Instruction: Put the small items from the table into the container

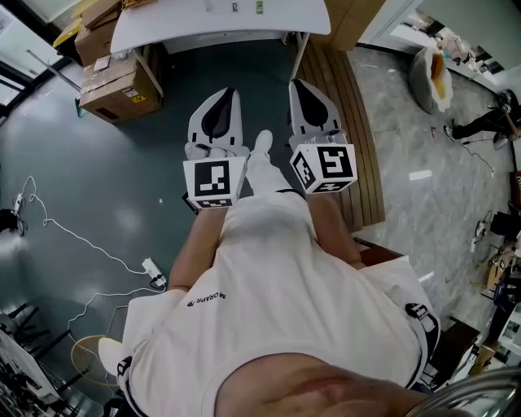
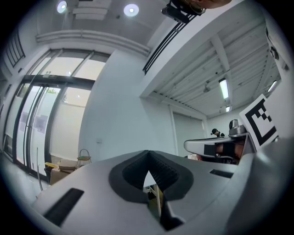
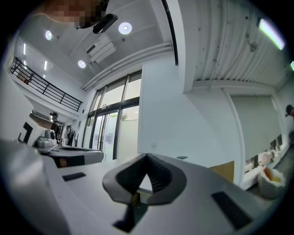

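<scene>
I hold both grippers level in front of my body, side by side, pointing at a white table (image 1: 220, 28) across the dark floor. My left gripper (image 1: 221, 94) is shut, its jaws meeting at the tip with nothing between them (image 2: 148, 154). The right gripper (image 1: 304, 85) is also shut and holds nothing (image 3: 147, 157). Only the table's near edge shows, with a couple of small things (image 1: 235, 6) too tiny to make out. No container is in view. Both gripper views look out at white walls, tall windows and the ceiling.
Cardboard boxes (image 1: 118, 85) are stacked left of the table. A white cable and power strip (image 1: 153, 270) trail over the floor at left. A wooden strip (image 1: 350, 130) and pale stone flooring lie to the right. A person (image 1: 480, 122) is at the far right.
</scene>
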A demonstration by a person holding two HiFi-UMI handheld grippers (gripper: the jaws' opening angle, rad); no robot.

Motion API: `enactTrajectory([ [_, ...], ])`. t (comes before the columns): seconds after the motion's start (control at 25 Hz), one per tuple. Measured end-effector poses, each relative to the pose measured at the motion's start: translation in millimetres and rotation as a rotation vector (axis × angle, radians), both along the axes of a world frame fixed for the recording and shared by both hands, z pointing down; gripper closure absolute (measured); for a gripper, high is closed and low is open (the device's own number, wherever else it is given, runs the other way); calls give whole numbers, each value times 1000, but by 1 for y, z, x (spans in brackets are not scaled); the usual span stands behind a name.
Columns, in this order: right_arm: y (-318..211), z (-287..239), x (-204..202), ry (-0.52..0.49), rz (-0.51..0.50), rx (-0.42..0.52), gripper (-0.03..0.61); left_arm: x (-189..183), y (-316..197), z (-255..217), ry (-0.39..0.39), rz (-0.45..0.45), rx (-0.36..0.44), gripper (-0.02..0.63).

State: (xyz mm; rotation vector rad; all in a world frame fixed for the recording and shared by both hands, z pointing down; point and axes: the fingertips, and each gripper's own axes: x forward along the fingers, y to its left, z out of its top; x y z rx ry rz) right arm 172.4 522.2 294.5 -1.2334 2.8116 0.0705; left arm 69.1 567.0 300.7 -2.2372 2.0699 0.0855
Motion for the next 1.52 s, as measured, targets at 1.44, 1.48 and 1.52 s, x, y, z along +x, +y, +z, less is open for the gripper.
enactTrajectory([
  [1.44,-459,25,-123,-41,-22,-130,574,-140,-448,23,-59,-107,-151,609],
  [1.48,-466,29,-128,-42,-21,-139,574,-144,-455,26,-61,-105,-158,609],
  [1.52,-473,34,-134,-39,-19,-148,574,-150,-462,30,-63,-103,-165,609],
])
